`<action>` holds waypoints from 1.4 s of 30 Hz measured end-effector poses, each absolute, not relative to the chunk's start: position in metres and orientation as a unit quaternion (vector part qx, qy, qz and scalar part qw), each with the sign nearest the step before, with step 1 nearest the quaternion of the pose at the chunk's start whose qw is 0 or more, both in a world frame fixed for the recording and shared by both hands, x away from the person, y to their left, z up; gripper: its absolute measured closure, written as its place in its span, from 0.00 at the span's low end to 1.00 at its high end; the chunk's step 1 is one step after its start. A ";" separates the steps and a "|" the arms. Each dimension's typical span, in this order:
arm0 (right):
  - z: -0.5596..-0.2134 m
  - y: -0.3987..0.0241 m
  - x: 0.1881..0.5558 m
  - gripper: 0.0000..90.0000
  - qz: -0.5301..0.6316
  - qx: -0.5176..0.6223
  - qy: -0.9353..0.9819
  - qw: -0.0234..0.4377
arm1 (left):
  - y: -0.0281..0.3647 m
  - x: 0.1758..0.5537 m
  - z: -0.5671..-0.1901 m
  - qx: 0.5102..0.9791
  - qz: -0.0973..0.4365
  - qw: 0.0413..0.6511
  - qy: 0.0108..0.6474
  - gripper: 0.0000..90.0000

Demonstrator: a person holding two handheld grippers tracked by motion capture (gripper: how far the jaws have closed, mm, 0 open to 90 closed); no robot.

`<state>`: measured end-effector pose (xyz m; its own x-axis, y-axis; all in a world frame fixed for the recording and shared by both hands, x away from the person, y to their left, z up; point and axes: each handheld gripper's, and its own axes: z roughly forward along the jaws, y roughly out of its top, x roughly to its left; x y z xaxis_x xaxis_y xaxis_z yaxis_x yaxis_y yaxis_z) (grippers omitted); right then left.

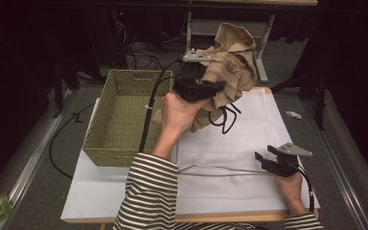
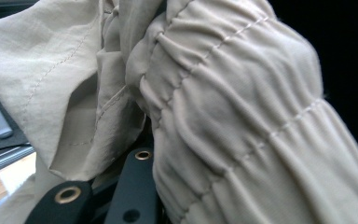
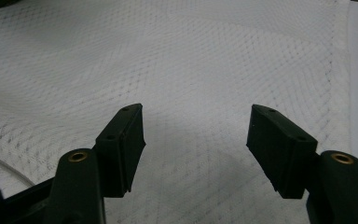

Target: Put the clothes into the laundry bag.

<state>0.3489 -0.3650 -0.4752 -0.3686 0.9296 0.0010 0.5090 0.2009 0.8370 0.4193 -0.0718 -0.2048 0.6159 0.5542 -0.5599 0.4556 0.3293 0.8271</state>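
The white mesh-textured cloth (image 1: 249, 139) covers the bench, dark room beyond. Left gripper (image 1: 210, 88) jaws pinch crumpled beige fabric garment (image 1: 232, 67) above it; right gripper (image 1: 267, 158) jaws spread over its edge.

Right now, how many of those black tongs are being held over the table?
2. The left tongs are lifted above the table's far side, beside the woven basket, clamped on a tan garment. The right tongs sit low and open over the white cloth.
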 end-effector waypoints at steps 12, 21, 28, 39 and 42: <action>-0.475 -0.365 0.348 0.41 0.397 0.492 0.727 0.268 | -0.103 0.416 -0.216 0.598 0.039 0.681 0.421 0.78; -0.475 -0.368 0.347 0.41 0.406 0.493 0.719 0.272 | -0.118 0.427 -0.240 0.602 0.040 0.667 0.437 0.78; -0.475 -0.368 0.346 0.41 0.407 0.491 0.719 0.276 | -0.124 0.430 -0.258 0.599 0.039 0.665 0.444 0.77; -0.475 -0.368 0.346 0.41 0.409 0.492 0.719 0.271 | -0.137 0.438 -0.292 0.606 0.029 0.656 0.449 0.77; -0.475 -0.368 0.346 0.41 0.410 0.491 0.719 0.272 | -0.141 0.438 -0.299 0.604 0.025 0.656 0.452 0.77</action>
